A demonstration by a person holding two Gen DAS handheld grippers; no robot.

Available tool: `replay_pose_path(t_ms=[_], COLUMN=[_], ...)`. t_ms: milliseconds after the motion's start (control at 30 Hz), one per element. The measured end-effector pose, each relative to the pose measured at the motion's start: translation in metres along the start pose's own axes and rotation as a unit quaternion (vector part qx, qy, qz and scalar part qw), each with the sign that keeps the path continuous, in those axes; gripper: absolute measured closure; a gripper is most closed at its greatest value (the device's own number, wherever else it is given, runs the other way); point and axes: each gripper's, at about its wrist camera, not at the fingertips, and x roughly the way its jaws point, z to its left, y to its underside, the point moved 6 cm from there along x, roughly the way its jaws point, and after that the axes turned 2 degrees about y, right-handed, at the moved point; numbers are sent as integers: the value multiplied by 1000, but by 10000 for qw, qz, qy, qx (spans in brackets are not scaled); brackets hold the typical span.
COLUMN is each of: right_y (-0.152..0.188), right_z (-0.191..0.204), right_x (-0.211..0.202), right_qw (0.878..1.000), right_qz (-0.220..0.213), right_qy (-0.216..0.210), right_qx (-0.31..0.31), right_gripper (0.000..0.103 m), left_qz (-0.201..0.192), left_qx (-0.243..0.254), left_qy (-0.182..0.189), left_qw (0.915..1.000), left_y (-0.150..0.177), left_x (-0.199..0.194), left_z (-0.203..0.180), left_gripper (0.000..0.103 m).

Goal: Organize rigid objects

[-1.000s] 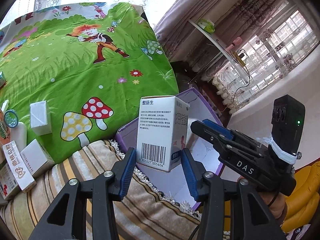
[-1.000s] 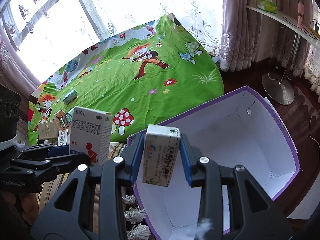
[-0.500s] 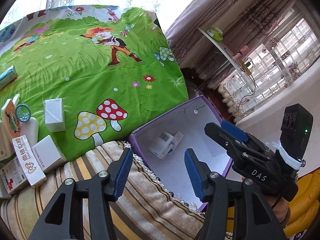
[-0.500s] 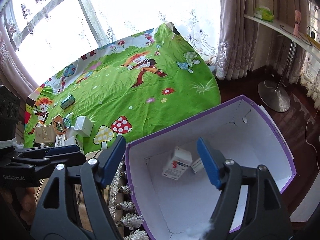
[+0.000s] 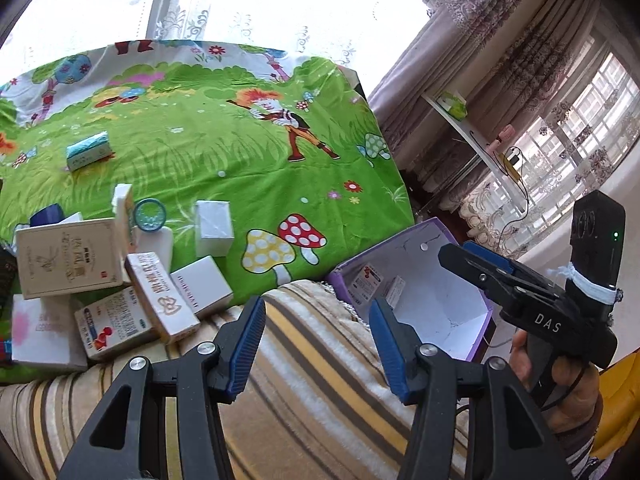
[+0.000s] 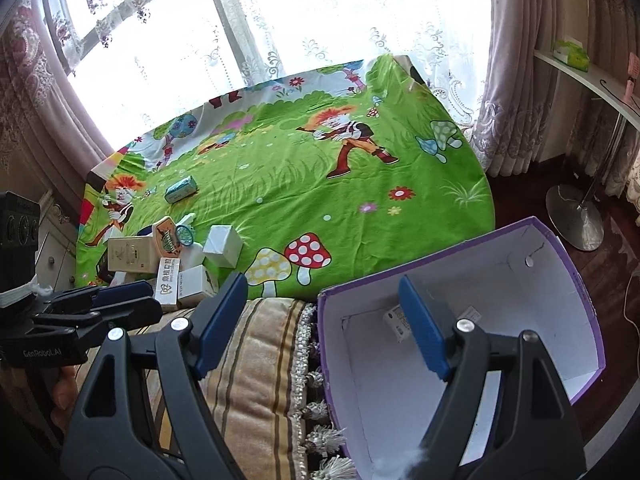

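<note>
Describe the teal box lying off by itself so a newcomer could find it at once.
Start at the green cartoon bedsheet spread below the window. Boxes crowd its near left corner; look beyond them, toward the window. The teal box lies there alone on its side, the only one with a blue-green top and nothing touching it.

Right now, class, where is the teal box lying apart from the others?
In the left wrist view, the teal box lies alone on the green cartoon sheet, upper left, beyond the cluster of boxes.

Boxed cartons half behind fingers
</note>
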Motion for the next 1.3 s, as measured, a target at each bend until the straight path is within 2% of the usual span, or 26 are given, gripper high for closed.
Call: replay_pose_path(t_ms=[167, 467, 867, 1067, 1100, 1167, 1300], right_y=[0, 2, 6, 17, 20, 27, 36], right_z=[17, 46, 97, 135, 141, 153, 171], right_x=[6, 17, 35, 62, 66, 73, 87], right_qw=[9996, 9985, 9935, 9831, 9805, 9750, 9662], right_qz=[165, 355, 598, 1073, 1166, 1322, 1552], right_qy=[-226, -352, -633, -887, -947, -1040, -1061], right_qx=[-22, -208, -731, -1187, -1268, -1452, -1765], right_gripper=[23, 23, 22, 23, 23, 23, 23], left_qz=[-217, -365, -402, -336, -328, -298, -229], left_qx=[-267, -868, -1204, -1157, -1163, -1153, -1409], left_qy=[-206, -750, -1274, -1049, -953, -832, -562], left_qw=[9992, 9927, 9837, 9872, 9881, 9894, 9882], left_y=[8, 25, 32, 18, 15, 7, -4], left_x=[-28, -61, -86, -76, -73, -67, -57], left_z=[39, 113, 171, 173, 173, 177, 194], left_gripper=[48, 48, 48, 47, 44, 27, 26])
